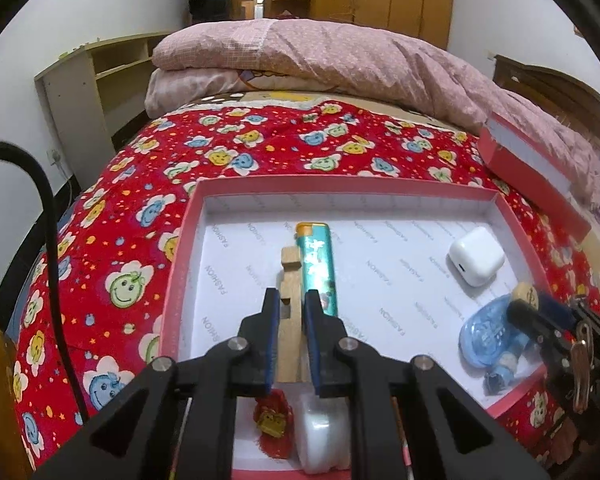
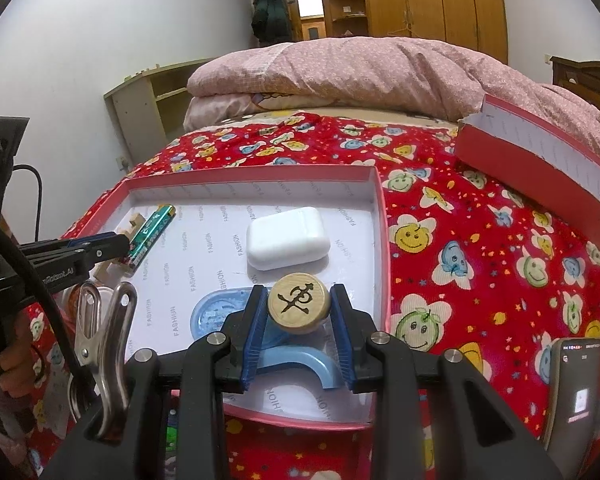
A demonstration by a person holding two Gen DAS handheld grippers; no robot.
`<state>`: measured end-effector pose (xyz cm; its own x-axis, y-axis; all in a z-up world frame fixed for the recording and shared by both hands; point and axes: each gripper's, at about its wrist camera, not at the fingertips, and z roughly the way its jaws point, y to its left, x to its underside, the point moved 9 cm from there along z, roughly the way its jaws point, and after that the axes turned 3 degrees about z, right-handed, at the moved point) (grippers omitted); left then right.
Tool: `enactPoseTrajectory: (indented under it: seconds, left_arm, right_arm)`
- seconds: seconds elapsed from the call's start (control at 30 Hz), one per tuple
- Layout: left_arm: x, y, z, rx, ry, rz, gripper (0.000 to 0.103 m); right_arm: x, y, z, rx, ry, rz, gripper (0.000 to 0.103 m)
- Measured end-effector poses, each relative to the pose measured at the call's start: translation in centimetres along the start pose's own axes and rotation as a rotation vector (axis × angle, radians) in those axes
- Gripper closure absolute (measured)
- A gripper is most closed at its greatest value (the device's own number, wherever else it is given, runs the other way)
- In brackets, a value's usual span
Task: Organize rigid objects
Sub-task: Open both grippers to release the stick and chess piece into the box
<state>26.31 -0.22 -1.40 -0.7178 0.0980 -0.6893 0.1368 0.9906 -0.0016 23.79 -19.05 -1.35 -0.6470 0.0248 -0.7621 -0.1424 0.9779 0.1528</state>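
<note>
Left claw [image 1: 292, 312] grips the wooden block [image 1: 290, 300], right claw [image 2: 299, 312] the chess piece [image 2: 299, 305]; we risk either slipping.

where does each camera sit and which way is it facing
Left wrist: on the left gripper, looking down its fingers into the pink box; fingers shut on a wooden piece.
Right wrist: on the right gripper, same heading; fingers hold a wooden disc; a hand shows at left.
Shared: box, lighter, white case, quilt.
</note>
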Motion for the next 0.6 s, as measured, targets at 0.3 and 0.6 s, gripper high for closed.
enactPoseTrajectory:
  seconds: [0.3,0.6]
  left_arm:
    - [0.3,0.7,-0.6,0.005,0.016,-0.029,0.064]
    - [1.7,1.8,-3.6,-0.018,0.01,-0.038,0.052]
  right_arm:
    - [-0.1,0.2,-0.5,-0.012,-0.037,0.011,0.054]
    - [-0.6,0.5,-2.4,-0.045,-0.071,0.025,0.053]
